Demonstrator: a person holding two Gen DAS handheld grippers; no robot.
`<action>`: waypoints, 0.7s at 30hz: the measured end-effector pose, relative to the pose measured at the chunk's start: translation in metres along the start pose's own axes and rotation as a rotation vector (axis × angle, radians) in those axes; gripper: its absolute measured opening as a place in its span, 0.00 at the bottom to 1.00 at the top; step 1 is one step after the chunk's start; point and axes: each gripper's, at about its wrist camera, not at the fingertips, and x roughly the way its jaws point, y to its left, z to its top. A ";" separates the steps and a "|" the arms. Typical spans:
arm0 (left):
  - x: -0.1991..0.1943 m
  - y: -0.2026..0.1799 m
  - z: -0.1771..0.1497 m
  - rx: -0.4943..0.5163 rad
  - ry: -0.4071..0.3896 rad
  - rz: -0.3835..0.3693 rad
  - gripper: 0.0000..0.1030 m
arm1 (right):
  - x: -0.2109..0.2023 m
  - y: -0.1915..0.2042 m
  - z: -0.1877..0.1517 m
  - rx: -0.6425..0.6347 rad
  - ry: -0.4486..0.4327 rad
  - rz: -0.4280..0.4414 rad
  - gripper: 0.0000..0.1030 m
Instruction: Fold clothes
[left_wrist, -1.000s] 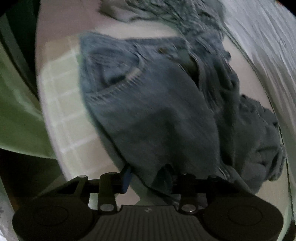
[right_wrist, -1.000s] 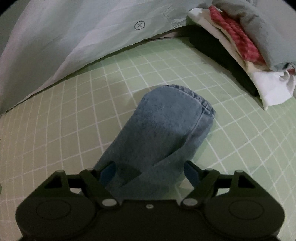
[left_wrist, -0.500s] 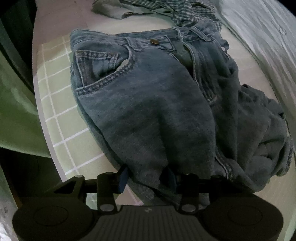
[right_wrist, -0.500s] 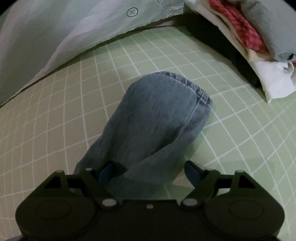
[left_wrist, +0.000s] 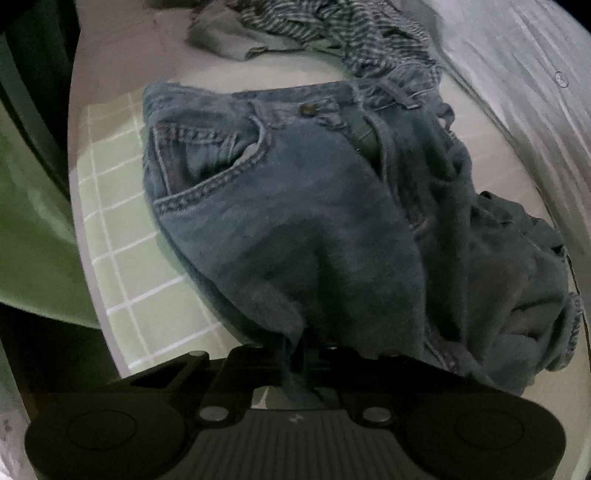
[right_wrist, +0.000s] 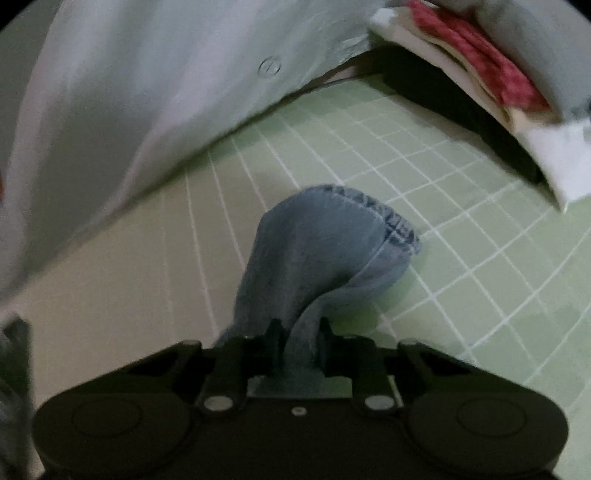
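Both grippers clamped — left gripper (left_wrist: 301, 345) and right gripper (right_wrist: 297, 332) — pinching jeans (left_wrist: 295, 229)

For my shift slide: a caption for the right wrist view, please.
Right gripper closing on the jeans leg above the green grid mat.

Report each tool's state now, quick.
Left tool: shut on the jeans, pinching the denim at the near edge.
Right tool: jaws closing, pads already pressing a bunched jeans leg.

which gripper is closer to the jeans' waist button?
Left. The left gripper is shut on the jeans below the waist button; the right gripper is closing on denim near the leg hem.
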 end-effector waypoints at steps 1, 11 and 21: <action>0.000 -0.002 0.001 0.001 -0.004 -0.004 0.06 | -0.003 -0.001 0.003 0.023 -0.014 0.018 0.16; -0.039 -0.041 0.038 -0.033 -0.116 -0.232 0.04 | -0.052 0.020 0.064 0.115 -0.264 0.167 0.14; -0.082 -0.051 0.051 0.016 -0.193 -0.407 0.03 | -0.146 -0.014 0.060 0.142 -0.521 0.189 0.17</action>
